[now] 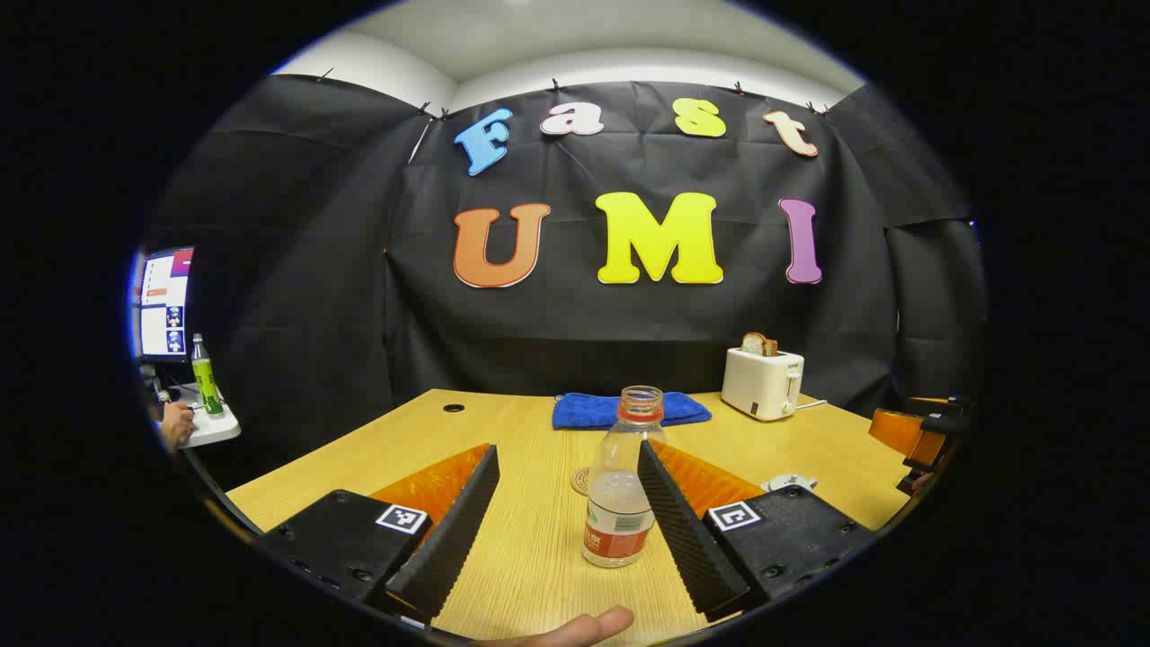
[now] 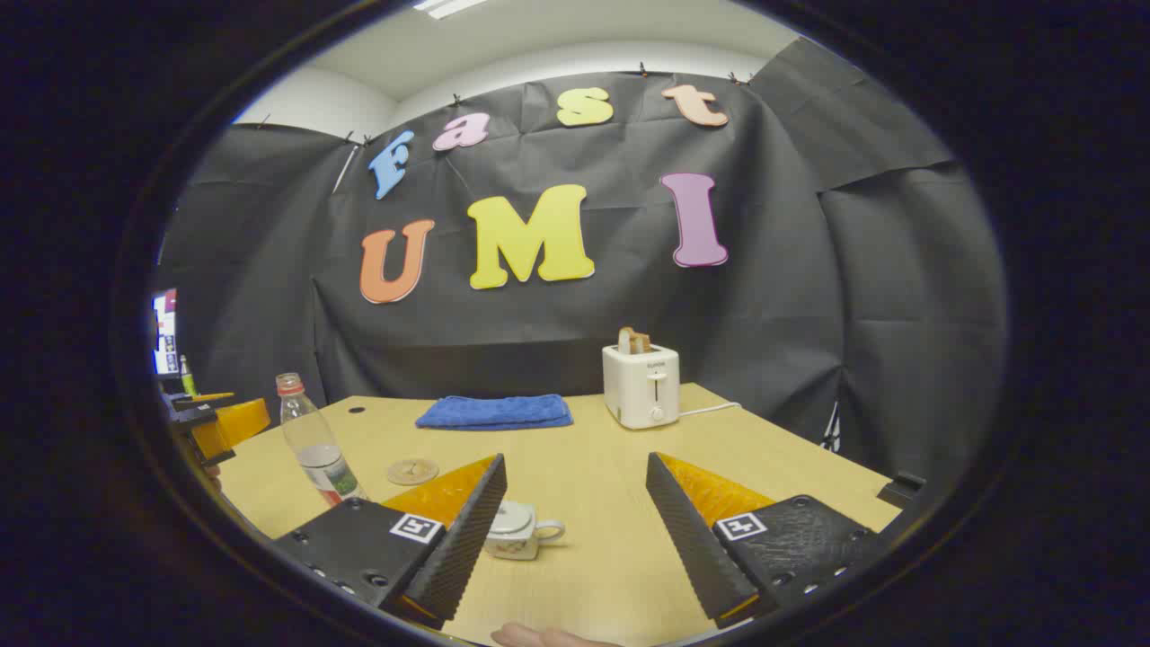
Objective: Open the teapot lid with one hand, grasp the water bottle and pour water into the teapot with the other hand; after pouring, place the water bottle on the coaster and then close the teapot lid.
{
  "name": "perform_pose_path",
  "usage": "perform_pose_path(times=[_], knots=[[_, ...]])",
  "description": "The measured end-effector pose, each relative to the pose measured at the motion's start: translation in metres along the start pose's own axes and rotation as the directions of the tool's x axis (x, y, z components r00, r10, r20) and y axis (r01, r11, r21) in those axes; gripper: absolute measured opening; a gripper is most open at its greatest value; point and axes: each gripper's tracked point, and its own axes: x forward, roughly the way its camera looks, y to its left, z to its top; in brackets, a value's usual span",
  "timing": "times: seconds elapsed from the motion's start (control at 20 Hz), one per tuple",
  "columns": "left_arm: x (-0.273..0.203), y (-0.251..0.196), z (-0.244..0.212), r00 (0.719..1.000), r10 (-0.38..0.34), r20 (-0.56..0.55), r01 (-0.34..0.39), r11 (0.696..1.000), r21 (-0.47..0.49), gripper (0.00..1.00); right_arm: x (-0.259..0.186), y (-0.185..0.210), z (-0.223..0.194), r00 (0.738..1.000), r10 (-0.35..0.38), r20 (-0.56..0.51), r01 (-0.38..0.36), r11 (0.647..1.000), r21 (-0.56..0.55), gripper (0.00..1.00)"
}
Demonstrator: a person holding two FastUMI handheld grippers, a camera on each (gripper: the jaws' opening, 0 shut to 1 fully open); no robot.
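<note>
Pale wooden table [image 1: 503,431]: both grippers [image 1: 568,530] [image 2: 575,530] gape empty; white teapot [image 2: 517,530] seemingly lidded, clear plastic water bottle [image 1: 622,503] ungrasped; lift lid first.

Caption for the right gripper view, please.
Open right gripper approaching the lidded teapot on the table; bottle, coaster, towel and toaster beyond.

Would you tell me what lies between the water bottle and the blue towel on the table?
In the right gripper view, the round coaster lies on the table between the water bottle and the blue towel, apart from both.
</note>
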Motion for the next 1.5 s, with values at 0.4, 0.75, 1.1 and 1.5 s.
perform_pose_path(times=[0.4,0.75,1.1,1.5], knots=[[0.0,-0.005,-0.017,0.999,-0.033,-0.026,0.033,0.999,-0.004,0.98,0.014,0.008,-0.018,0.999,0.006,-0.035,-0.008,0.999,-0.043,0.92],[0.005,-0.004,-0.037,0.997,-0.05,-0.053,0.05,0.999,-0.008,0.97,0.033,0.022,-0.038,0.997,0.019,-0.078,-0.024,0.997,-0.069,0.95],[0.003,-0.005,-0.026,0.998,-0.056,0.032,0.058,0.997,-0.052,0.98,0.051,0.038,-0.055,0.995,0.023,-0.097,-0.036,0.99,-0.135,0.96],[0.01,0.004,-0.044,1.0,-0.029,-0.001,0.029,0.999,-0.042,0.98,0.079,0.058,-0.08,0.989,0.034,-0.145,-0.058,0.985,-0.163,0.88]])
